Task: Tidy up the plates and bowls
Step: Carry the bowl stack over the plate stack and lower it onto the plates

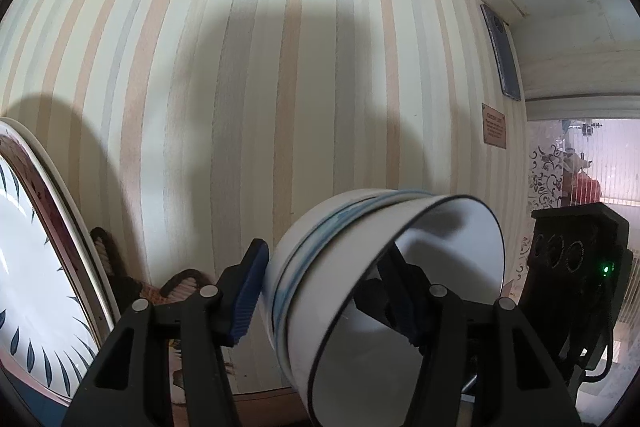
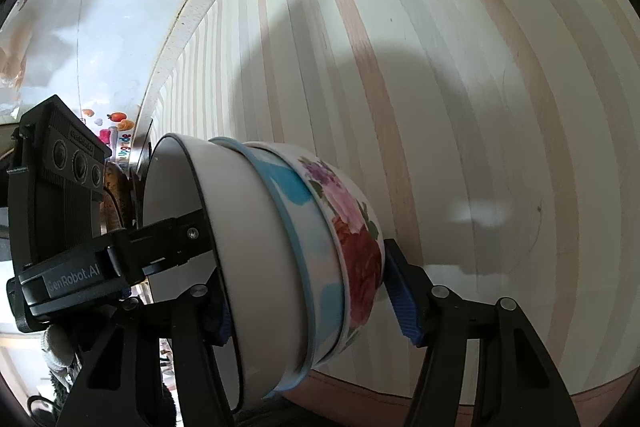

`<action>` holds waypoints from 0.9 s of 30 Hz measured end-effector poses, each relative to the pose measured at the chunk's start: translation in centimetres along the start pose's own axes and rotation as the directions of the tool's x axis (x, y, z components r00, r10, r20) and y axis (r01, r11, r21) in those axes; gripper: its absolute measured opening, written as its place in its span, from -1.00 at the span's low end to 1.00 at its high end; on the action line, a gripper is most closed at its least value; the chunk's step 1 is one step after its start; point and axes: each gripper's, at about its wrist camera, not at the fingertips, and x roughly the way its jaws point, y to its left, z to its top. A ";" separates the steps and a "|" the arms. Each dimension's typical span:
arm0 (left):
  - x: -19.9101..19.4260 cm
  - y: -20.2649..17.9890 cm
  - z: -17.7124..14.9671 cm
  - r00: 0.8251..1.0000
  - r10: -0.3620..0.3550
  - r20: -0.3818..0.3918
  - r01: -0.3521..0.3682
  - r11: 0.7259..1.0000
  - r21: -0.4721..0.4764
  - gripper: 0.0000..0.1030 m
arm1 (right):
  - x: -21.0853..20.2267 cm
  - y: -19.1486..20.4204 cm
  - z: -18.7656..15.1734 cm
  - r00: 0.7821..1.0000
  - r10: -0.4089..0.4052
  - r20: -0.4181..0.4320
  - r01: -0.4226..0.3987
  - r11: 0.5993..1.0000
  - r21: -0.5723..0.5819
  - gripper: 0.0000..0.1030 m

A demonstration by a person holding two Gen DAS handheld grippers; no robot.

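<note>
A nested stack of three bowls (image 1: 352, 267) is held on its side in the air between both grippers. The innermost bowl (image 2: 248, 247) is white with a dark rim, the middle bowl (image 2: 300, 227) has blue patches, the outer bowl (image 2: 356, 239) has pink and red flowers. My left gripper (image 1: 332, 291) is shut across the stack, one finger inside the white bowl, the other on the base. My right gripper (image 2: 308, 303) is shut on the same stack from the opposite side. The left gripper's body (image 2: 68, 227) shows in the right wrist view.
A large white plate (image 1: 36, 259) with a dark leaf pattern stands upright at the left against the striped wall (image 1: 280, 67). A woven mat (image 1: 176, 287) lies behind it. The right gripper's body (image 1: 576, 267) is at the right. A small plaque (image 1: 495, 131) hangs on the wall.
</note>
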 end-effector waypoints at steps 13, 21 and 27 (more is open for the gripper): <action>-4.4 0.8 0.2 0.996 -0.014 0.093 0.017 0.999 -0.029 0.04 | -1.6 3.5 1.3 1.000 -0.003 0.014 0.004 0.995 -0.101 0.23; -9.7 4.7 -0.9 0.985 0.020 0.171 0.001 0.993 -0.122 0.04 | -0.5 9.4 1.4 0.998 0.029 -0.049 -0.038 0.979 -0.199 0.23; -12.8 9.9 -2.5 0.972 0.052 0.228 0.002 0.973 -0.232 0.04 | 2.5 14.2 0.8 0.989 0.050 -0.139 -0.089 0.953 -0.289 0.23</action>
